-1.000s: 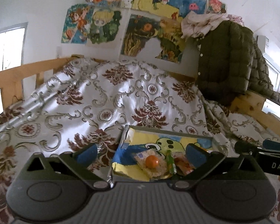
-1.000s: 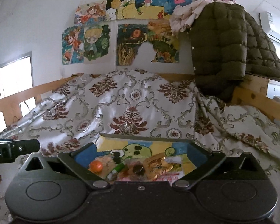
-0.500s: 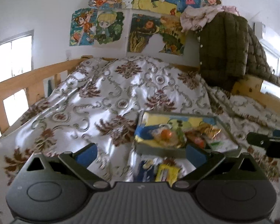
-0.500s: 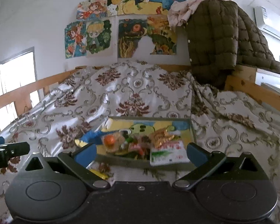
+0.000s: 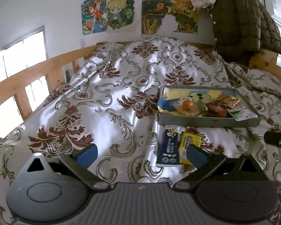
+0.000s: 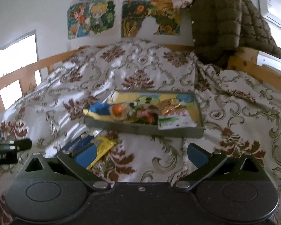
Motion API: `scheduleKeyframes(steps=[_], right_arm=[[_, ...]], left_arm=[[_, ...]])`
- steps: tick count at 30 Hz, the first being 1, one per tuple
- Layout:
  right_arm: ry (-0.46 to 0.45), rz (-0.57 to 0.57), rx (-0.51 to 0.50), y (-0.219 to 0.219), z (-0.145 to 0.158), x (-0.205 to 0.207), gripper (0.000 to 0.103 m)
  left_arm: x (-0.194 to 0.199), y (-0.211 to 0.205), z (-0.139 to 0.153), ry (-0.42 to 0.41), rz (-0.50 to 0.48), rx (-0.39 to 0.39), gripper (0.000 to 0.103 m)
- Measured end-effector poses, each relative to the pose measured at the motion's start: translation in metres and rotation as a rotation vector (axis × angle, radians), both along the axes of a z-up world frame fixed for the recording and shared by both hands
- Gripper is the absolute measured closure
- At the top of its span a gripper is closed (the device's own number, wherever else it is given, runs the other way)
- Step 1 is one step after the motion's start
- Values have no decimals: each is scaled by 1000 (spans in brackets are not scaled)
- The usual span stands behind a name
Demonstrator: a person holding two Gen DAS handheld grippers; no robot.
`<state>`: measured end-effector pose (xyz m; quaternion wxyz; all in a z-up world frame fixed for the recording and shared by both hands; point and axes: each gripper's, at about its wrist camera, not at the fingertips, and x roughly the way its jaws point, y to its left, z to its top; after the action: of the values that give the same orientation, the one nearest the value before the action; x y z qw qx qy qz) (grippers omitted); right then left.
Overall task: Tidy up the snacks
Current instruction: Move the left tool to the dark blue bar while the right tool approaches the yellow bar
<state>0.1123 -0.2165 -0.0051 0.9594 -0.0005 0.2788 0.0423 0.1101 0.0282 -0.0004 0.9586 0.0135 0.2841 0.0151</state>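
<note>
1. While both grippers are hovering low over the patterned bedspread [image 5: 106,116], the left gripper [image 5: 140,154] is holding its blue-padded fingers spread wide with nothing between them, and the right gripper [image 6: 141,154] is doing the same.
2. Just ahead of the left gripper, a dark blue snack packet [image 5: 168,146] is lying flat on the bedspread, its long side touching a yellow snack packet [image 5: 188,144] whose near end is sitting behind the gripper's right finger.
3. Beyond those two packets, a shallow grey tray [image 5: 208,121] is resting on the bed, apart from both grippers.
4. Inside the tray, wrapped snacks are lying piled together: an orange ball [image 5: 187,104] in clear wrap toward the left, a gold foil wrapper [image 5: 228,99] farther back, and a white and green pouch [image 5: 242,113] leaning over the right near corner.
5. Farther off, a quilted olive jacket [image 5: 239,24] is hanging by the bed's wooden rail, and cartoon posters [image 5: 110,15] are covering the wall.
</note>
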Motion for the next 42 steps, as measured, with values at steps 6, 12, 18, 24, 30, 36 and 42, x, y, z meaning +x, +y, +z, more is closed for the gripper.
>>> scheduleKeyframes(steps=[6,12,18,24,30,36,42], right_arm=[[49,20,-28,9,-16,7,1],[101,43,-23,17,-30,15,1],[106,74,-34,27,-38,22,1],[106,95,-36,36,-43,30,1],[127,97,-50,41,-49,38,1],[138,105,-58,51,-52,44,1],[150,123,-79,58,-58,49,1]], left_arm=[[4,2,-3,15,-11,-4,0],[13,6,-8,56,-2,-15,0],[21,13,-13,86,17,-43,0],[30,23,-20,128,49,-74,0],[42,33,-22,141,82,-87,0],[49,47,-20,133,131,-110,0],[56,58,-22,148,166,-147,0]])
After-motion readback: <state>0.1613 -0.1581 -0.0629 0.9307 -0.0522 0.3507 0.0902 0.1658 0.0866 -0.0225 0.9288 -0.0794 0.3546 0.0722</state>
